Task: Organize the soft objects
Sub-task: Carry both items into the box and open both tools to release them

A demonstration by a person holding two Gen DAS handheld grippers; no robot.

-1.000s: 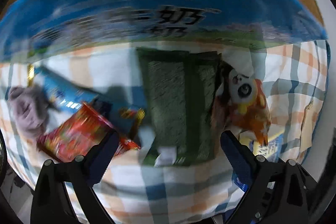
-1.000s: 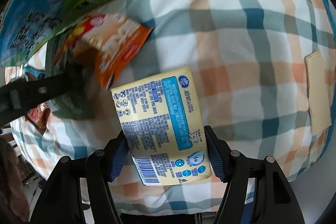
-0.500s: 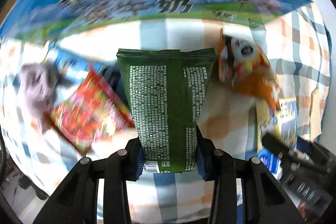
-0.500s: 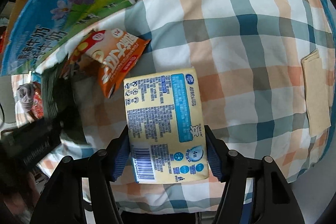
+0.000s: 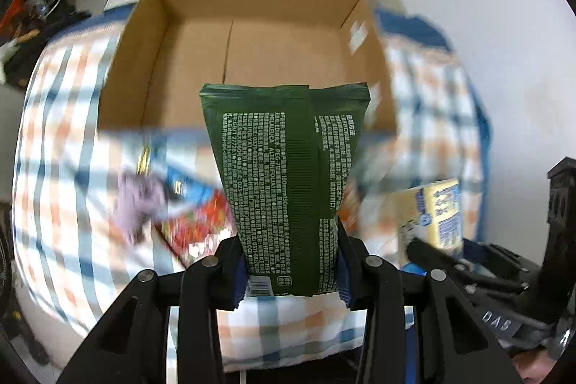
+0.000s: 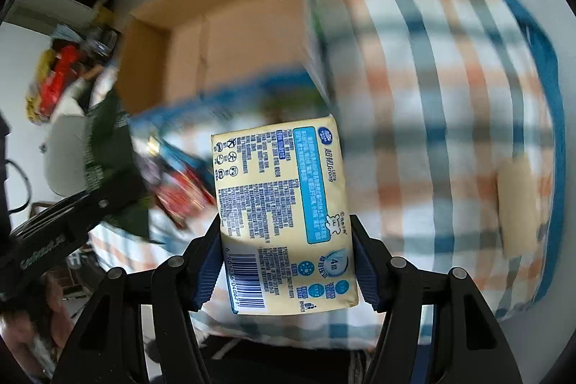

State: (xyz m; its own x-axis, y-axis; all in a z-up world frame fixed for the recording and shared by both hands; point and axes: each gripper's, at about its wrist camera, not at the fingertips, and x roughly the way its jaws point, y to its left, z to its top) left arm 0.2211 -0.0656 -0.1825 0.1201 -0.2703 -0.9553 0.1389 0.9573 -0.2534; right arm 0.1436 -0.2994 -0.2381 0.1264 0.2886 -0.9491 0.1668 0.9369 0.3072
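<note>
My left gripper (image 5: 289,270) is shut on a dark green pouch (image 5: 288,175) with white print and holds it upright above the table, in front of the open cardboard box (image 5: 252,53). My right gripper (image 6: 288,270) is shut on a pale yellow tissue pack (image 6: 284,207) with a blue label, lifted off the plaid cloth (image 6: 450,96). The box (image 6: 230,35) lies up and to the left of it. The yellow pack (image 5: 437,215) also shows at the right of the left wrist view.
A red snack bag (image 5: 190,229), a blue packet (image 5: 187,186) and a purple soft toy (image 5: 138,204) lie on the plaid cloth (image 5: 61,150) left of the green pouch. A beige patch (image 6: 518,207) sits on the cloth at right. Clutter stands behind the box.
Both grippers have closed on their packs and risen off the cloth. The views have tilted up, so the inside of the cardboard box now shows.
</note>
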